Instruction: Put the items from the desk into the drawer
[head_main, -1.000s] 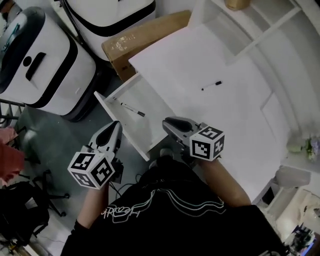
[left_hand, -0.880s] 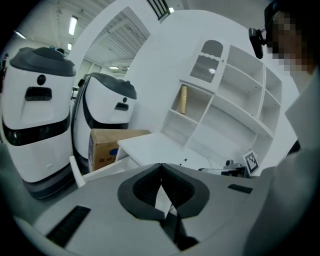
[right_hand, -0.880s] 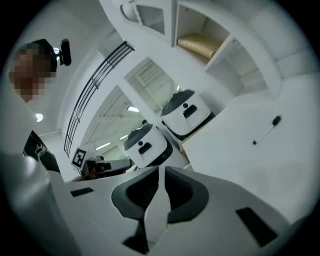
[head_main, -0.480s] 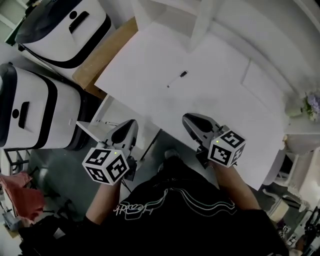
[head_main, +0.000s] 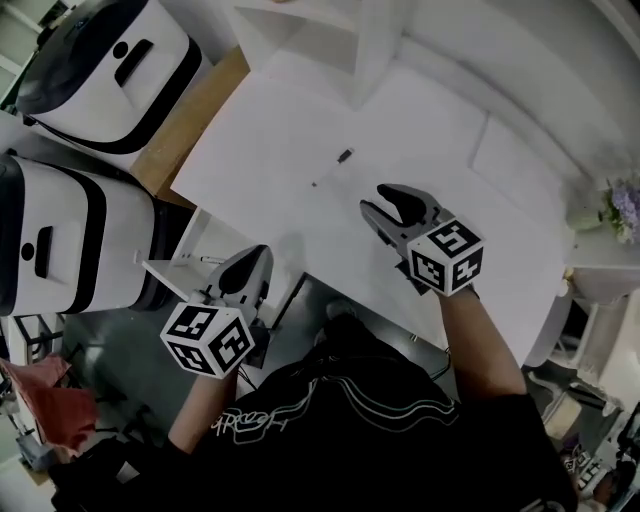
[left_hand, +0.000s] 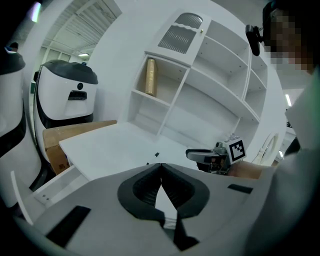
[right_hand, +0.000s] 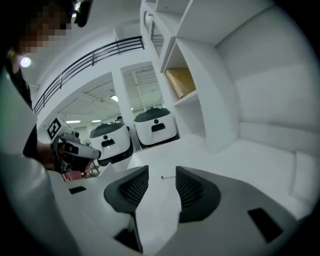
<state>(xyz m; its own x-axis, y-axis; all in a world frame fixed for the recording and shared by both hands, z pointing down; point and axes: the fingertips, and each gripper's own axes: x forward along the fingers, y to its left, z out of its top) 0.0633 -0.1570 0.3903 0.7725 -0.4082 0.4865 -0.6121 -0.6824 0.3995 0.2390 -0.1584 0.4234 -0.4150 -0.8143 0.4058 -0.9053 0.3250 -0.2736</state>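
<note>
A black pen (head_main: 333, 167) lies alone on the white desk (head_main: 300, 120); in the right gripper view the pen (right_hand: 167, 176) shows through the gap between the jaws, farther off on the desktop. My right gripper (head_main: 382, 200) hovers over the desk short of the pen, open; its jaws have just been opening and nothing is between them. My left gripper (head_main: 252, 258) is shut and empty by the desk's front edge, beside the open drawer (head_main: 165, 275). Another pen (head_main: 205, 259) lies inside the drawer. In the left gripper view the jaw tips (left_hand: 160, 165) meet.
Two white machines (head_main: 60, 240) (head_main: 110, 50) stand left of the desk, with a cardboard box (head_main: 190, 110) between them and the desktop. A white shelf unit (head_main: 320, 30) rises at the desk's back. Flowers (head_main: 620, 200) sit at the far right.
The right gripper has moved from over the drawer out over the desk toward the pen, and its jaws have parted. The left gripper shifted along the desk's front edge. The view swung toward the desk.
</note>
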